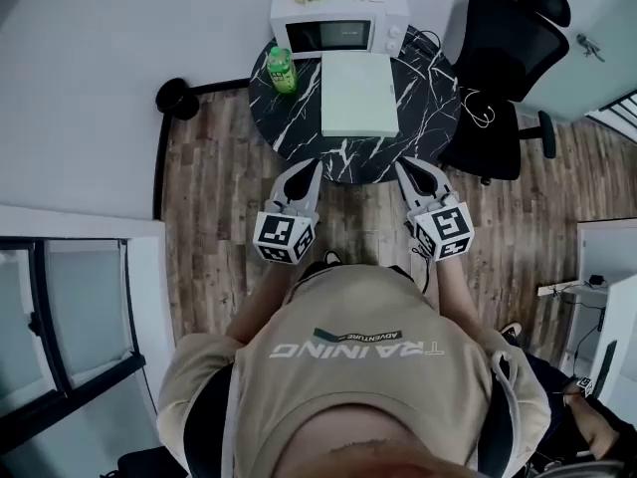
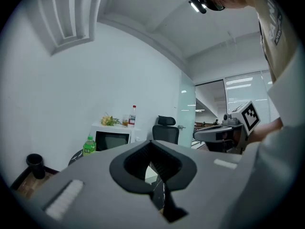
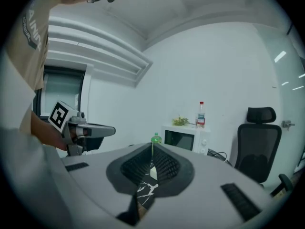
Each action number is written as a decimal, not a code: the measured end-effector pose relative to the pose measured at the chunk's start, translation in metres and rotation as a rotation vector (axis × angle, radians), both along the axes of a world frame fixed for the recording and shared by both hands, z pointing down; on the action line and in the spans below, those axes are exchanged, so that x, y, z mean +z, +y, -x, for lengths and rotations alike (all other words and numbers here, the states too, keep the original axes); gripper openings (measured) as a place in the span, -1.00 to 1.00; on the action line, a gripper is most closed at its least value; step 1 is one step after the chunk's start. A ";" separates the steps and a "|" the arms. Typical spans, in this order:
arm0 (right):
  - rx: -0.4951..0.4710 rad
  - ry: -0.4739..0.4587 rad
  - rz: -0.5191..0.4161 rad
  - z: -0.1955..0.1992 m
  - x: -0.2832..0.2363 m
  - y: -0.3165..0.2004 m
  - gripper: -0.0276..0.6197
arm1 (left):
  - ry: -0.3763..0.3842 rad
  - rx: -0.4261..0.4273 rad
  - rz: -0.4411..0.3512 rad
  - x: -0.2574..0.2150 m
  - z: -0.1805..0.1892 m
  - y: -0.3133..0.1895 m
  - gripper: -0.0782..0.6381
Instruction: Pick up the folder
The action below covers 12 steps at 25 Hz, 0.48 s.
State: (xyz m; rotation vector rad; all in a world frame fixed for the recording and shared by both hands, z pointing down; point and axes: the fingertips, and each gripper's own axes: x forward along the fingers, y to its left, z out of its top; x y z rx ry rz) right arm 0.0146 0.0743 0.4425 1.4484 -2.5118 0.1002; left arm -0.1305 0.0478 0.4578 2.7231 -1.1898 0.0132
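Both clenched, empty, at the near edge of the table (image 1: 291, 127): left gripper (image 1: 317, 166), right gripper (image 1: 399, 165). Lies flat mid-table, untouched: folder (image 1: 358, 95).

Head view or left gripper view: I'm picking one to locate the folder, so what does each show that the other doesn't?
Head view only: the whole pale folder lying flat on the marble table, seen from above. Left gripper view only: the ceiling, a glass wall, and the left gripper with its jaws shut, close up. Both: microwave, green bottle, black chair, right gripper.
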 end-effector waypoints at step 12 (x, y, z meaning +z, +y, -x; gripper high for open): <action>0.061 0.023 0.093 0.012 0.020 -0.027 -0.88 | 0.037 0.042 0.036 0.024 0.013 -0.041 -0.76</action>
